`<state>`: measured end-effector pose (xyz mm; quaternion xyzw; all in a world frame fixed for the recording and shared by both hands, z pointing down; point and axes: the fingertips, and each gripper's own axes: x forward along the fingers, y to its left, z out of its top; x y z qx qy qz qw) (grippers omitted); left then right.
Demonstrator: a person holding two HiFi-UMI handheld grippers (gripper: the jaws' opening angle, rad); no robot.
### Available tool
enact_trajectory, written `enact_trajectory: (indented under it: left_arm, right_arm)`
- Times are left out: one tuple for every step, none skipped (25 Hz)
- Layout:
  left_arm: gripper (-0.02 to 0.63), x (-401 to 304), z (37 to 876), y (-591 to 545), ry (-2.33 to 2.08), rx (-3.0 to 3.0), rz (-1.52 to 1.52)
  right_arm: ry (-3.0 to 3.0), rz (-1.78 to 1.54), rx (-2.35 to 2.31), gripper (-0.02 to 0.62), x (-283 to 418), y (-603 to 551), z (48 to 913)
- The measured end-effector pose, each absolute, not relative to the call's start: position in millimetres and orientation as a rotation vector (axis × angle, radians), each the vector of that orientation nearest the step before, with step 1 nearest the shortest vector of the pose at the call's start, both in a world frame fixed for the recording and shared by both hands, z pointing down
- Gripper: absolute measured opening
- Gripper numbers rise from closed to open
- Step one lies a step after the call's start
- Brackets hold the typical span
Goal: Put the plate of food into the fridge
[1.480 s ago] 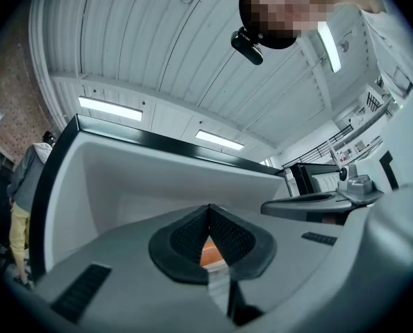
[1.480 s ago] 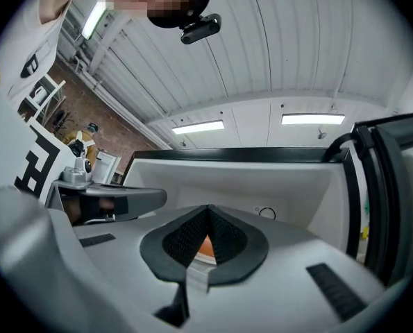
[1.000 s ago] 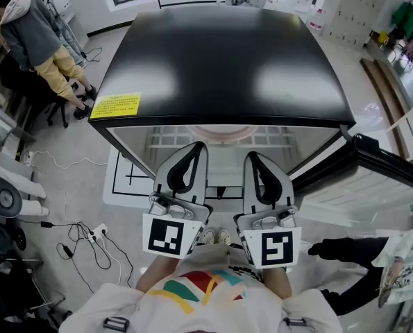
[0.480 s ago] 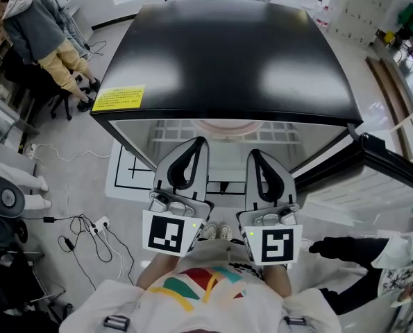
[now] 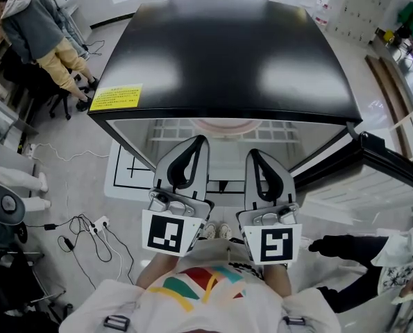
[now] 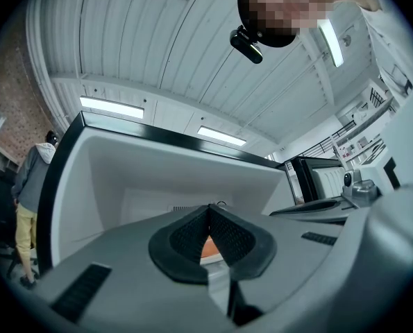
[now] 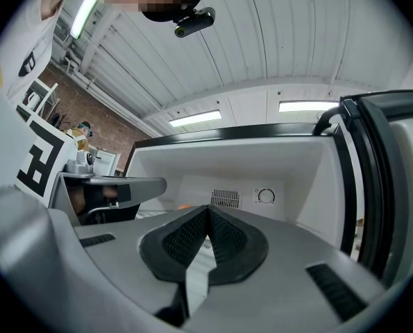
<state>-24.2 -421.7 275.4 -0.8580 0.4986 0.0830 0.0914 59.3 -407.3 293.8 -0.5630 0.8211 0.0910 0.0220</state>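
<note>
Stood before the open fridge (image 5: 227, 54), looked down on its glossy black top. Held the left claw (image 5: 200, 140) and the right claw (image 5: 252, 152) side by side and near each other, both pointed into the opening, with the marker cubes (image 5: 169, 235) close to the body. Saw in the left gripper view the left claw (image 6: 207, 207) with its jaws together at the tips and nothing clamped; through the small gap lower between the pads, caught a bit of orange and white from behind. Saw the same in the right gripper view: the right claw (image 7: 207, 207) closed tip to tip, empty. Found the plate of food (image 5: 223, 125) already inside the fridge, on the wire shelf (image 5: 170, 132), as a pale pink arc just under the front edge of the top, ahead of both claws and apart from them. Noticed the door (image 5: 373, 168) swung open to the right, and a yellow label (image 5: 116, 101) on the left front corner of the top. On the back wall, in the right gripper view, made out a vent grille (image 7: 225, 198) and a round dial (image 7: 266, 195) beside it. Further left on the floor (image 5: 67, 193), saw a person (image 5: 36, 30) standing and some cables (image 5: 88, 236) lying
</note>
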Motion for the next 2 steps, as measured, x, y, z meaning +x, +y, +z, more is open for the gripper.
enact_trajectory:
  left_arm:
    - [0.006, -24.4, 276.0, -421.1, 1.484, -2.55, 0.247]
    - [0.006, -24.6, 276.5, -420.4, 1.486, -2.551, 0.247]
  right_arm:
    - [2.553, 0.279, -1.743, 0.0, 58.8, -407.0, 295.0]
    - [2.562, 0.276, -1.741, 0.0, 58.3, -406.8, 296.3]
